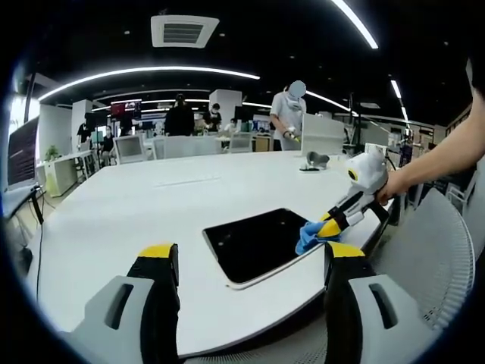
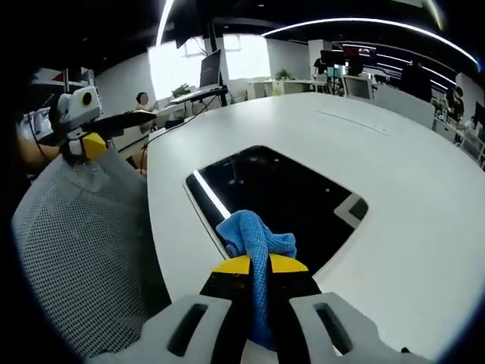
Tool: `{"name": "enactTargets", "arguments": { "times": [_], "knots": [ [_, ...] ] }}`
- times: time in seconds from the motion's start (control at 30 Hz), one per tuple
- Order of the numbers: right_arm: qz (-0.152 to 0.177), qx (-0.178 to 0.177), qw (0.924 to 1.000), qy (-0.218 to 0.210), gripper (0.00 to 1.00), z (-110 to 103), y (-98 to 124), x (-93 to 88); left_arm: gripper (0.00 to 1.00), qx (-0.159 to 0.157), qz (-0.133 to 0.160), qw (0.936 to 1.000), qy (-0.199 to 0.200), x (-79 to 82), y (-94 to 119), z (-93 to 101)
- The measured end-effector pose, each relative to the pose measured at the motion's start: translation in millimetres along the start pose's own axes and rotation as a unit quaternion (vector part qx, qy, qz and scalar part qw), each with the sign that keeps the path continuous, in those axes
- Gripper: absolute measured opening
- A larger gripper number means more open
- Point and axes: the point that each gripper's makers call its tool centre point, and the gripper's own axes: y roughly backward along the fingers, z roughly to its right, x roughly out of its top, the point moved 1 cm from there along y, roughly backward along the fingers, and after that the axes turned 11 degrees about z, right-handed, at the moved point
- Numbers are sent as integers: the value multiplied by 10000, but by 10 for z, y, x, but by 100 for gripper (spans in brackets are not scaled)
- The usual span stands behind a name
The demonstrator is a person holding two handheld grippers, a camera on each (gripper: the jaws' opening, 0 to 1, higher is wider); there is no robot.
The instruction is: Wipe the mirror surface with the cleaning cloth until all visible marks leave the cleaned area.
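Large white table [image 1: 136, 205] spreading across an open office, with a grey mesh chair [image 2: 76, 243] drawn up at its near edge. Toward twelve o'clock in the left gripper view, several people [image 1: 179, 117] standing past the far end among chairs and desks. Overhead, curved light strips [image 1: 151, 72] and a square ceiling vent [image 1: 184, 30].

open office, white table [image 1: 136, 220]
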Motion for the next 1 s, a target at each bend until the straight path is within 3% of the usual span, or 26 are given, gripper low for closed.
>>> {"name": "enactTargets", "arguments": {
  "times": [0.2,0.53,1.0],
  "knots": [
    [45,197,9995,243,1,-55,-97,46,77,-2,-20,10000,1,-3,3,3],
    [87,392,9987,301,1,-211,-313,145,77,-17,-55,10000,9,-13,3,6],
    [71,458,9982,384,1,-395,-572,261,77,-18,-7,10000,7,-5,6,7]
  ]
}}
